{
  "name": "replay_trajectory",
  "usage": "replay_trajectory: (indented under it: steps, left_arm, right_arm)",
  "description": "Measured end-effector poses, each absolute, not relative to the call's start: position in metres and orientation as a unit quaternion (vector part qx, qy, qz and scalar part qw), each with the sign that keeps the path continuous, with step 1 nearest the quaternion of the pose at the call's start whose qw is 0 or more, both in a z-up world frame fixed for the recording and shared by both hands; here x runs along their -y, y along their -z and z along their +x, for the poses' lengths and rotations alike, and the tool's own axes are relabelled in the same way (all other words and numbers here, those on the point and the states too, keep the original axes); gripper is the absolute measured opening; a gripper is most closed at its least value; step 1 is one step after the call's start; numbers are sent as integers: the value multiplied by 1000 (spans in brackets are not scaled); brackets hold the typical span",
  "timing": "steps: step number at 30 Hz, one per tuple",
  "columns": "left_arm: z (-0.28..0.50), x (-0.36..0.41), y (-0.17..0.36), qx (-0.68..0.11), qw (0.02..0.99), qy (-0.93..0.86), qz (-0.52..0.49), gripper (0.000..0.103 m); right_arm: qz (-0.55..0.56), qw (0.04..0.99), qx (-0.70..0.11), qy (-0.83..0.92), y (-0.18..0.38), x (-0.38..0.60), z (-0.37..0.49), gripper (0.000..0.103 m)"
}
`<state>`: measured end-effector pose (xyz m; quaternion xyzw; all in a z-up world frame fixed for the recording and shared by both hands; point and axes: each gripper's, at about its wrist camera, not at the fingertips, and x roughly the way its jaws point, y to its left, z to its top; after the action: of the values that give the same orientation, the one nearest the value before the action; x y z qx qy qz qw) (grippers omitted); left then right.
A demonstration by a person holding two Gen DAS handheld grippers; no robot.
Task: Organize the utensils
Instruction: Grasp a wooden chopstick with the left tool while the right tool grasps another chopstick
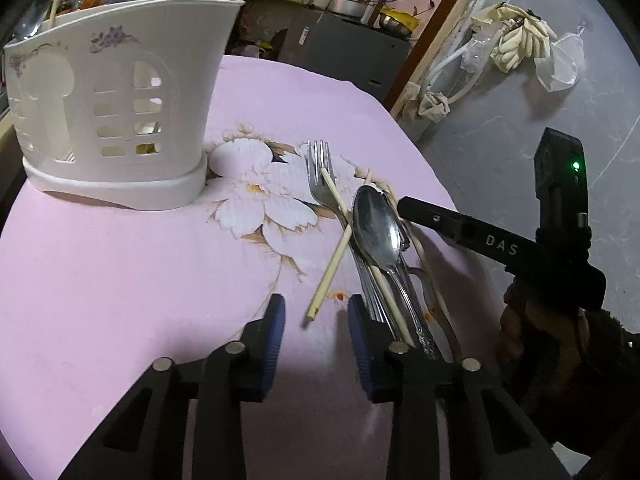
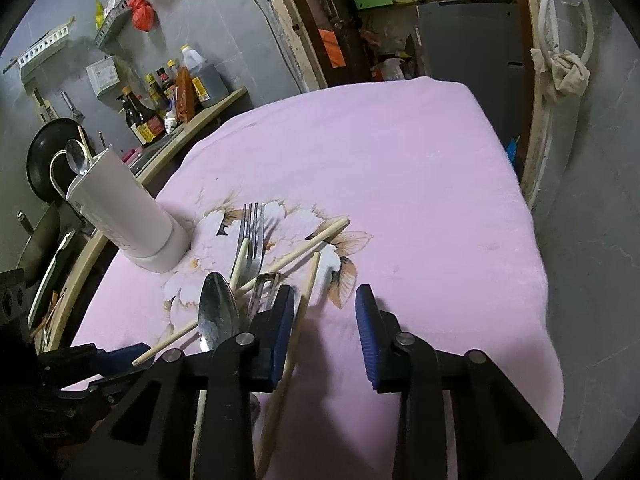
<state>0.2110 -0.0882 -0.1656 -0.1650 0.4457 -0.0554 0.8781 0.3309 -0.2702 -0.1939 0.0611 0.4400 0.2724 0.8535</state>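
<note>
- The holder [image 1: 116,100] stands at the far left of the cloth [image 1: 120,280], already loaded, well apart from the pile.
- The left gripper [image 1: 316,320] hangs narrow and empty beside a loose chopstick [image 1: 332,260].
- The spoon [image 1: 376,228] and fork [image 1: 320,172] lie heaped mid-cloth, awaiting sorting.
- The right gripper [image 2: 326,320], narrow and empty, sits just right of the pile; open cloth runs on to the right edge.

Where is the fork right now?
The fork lies on the pink cloth, right of the white holder, tucked under the spoon and chopsticks.

On the cloth — one fork [image 1: 320,172], one spoon [image 1: 376,228], four chopsticks [image 1: 332,268].
</note>
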Motion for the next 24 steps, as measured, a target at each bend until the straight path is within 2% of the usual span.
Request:
replay_trajectory:
  steps: [4, 8, 11, 14, 24]
  left_arm:
    - [212, 86, 165, -444, 879, 49, -166, 10]
    - [212, 82, 161, -437, 883, 40, -169, 9]
    - [213, 82, 154, -428, 888, 38, -163, 7]
    - [212, 83, 146, -421, 895, 38, -145, 7]
    - [206, 80, 113, -394, 911, 42, -111, 6]
  right_arm:
    - [53, 847, -450, -277, 195, 264, 335, 28]
    - [61, 842, -460, -274, 196, 261, 343, 28]
    - [69, 838, -467, -273, 195, 260, 351, 14]
    - [78, 832, -478, -271, 199, 259, 356, 7]
    - [94, 832, -476, -268, 185, 264, 344, 5]
